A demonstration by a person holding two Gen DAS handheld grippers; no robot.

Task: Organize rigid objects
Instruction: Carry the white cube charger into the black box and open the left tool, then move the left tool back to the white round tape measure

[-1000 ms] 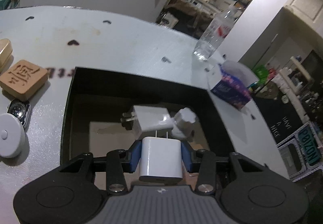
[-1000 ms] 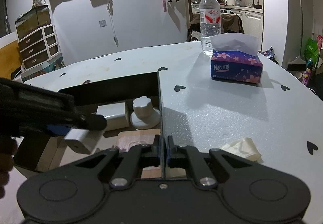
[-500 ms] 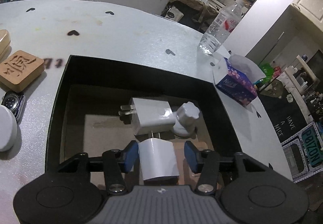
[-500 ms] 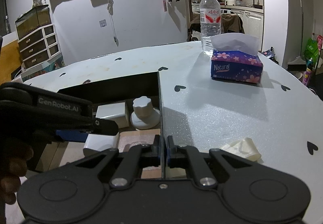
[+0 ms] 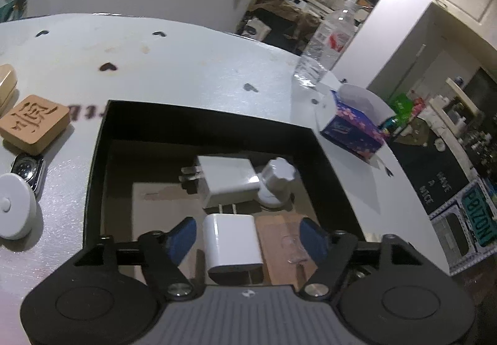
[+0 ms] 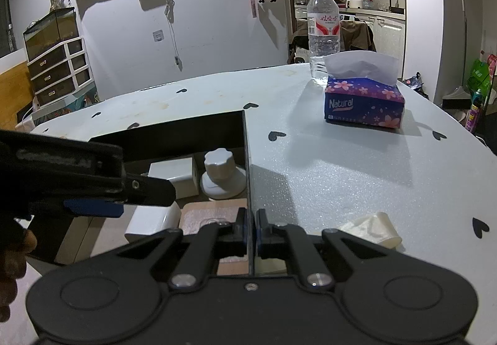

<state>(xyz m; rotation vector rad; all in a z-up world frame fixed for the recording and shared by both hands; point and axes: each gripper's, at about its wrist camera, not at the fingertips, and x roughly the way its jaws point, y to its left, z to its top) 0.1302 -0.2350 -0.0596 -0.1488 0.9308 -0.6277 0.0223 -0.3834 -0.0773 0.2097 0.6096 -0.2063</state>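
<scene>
The white table (image 5: 186, 65) carries a black box (image 5: 99, 158) open at the top, and the sorting looks partly done. Inside the box, toward its far right, lie a large white charger (image 5: 228, 180) and, just right of it, a white knobbed piece (image 5: 276, 180); nearer sits a small white plug adapter (image 5: 231, 241) on the box floor, beside a clear hook on a brown card (image 5: 285, 242). The left gripper (image 5: 248, 236) has just been opening: its blue pads stand apart on either side of the adapter without touching it, so that piece counts as placed. The right gripper (image 6: 251, 227) is clamped on the box's right wall, jaws together on the thin edge, seemingly steadying it. Left of the box, still outside, wait a carved wooden block (image 5: 34, 124), a watch (image 5: 28, 169) and a round white disc (image 5: 14, 208).
</scene>
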